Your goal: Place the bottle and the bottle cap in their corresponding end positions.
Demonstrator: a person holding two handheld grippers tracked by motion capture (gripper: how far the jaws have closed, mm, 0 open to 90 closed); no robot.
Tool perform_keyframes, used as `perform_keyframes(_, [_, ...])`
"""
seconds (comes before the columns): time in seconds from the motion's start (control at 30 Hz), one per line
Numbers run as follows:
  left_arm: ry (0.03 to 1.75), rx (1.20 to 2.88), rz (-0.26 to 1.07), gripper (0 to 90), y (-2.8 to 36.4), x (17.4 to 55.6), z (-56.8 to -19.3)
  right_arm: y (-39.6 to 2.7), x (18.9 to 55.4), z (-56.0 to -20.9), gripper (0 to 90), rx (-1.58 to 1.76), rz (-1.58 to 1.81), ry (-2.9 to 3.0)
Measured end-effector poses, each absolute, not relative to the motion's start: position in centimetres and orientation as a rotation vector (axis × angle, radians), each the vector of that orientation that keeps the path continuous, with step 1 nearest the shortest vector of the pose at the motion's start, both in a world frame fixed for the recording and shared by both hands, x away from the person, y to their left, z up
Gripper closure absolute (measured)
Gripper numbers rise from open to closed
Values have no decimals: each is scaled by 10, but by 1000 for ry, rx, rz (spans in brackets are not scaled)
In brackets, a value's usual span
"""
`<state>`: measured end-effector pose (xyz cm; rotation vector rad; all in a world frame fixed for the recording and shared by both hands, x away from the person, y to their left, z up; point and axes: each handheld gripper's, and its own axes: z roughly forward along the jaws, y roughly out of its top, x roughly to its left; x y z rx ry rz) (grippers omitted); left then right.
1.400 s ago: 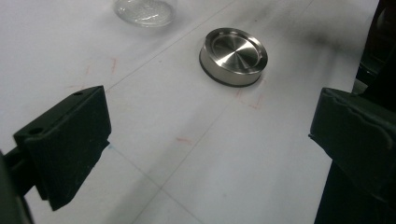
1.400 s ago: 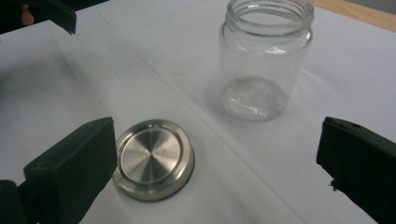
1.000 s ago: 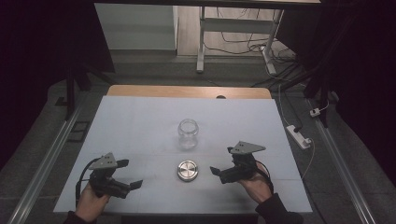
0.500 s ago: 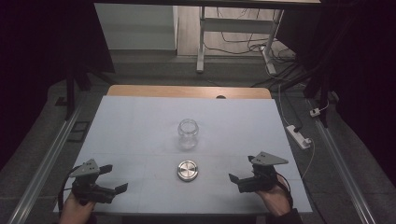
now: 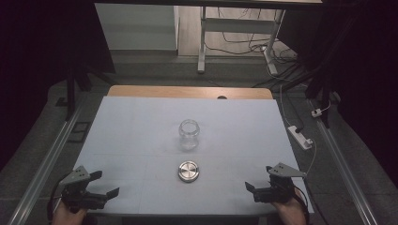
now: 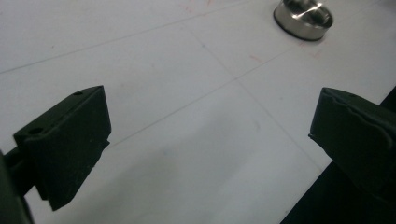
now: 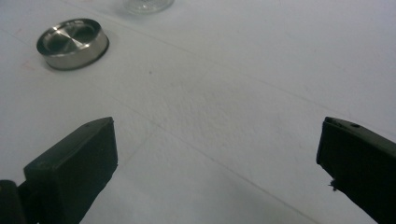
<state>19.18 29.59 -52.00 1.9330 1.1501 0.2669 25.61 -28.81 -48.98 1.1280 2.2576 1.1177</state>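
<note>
Both grippers have drawn back toward the near edge of the table [image 5: 141, 122] since a second ago, ending well apart at its corners. The left gripper [image 5: 104, 189] has its jaws spread wide with nothing between them, as does the right gripper [image 5: 250, 190]. Between them lies the metal lid [image 5: 188, 171], flat on the surface. Just beyond it stands the glass jar [image 5: 188, 134], apparently empty, though that is hard to tell.
</note>
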Motion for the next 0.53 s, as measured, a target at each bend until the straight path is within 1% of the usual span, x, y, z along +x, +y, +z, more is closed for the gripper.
perform_keyframes(0.23, [1187,1956,285,0,299,186,-524,-297,248,-495,0,1186,1076,2272])
perform_keyframes(0.53, [1209,1964,267,0,300,187,-525,-297,247,-496,0,1199,1034,2285])
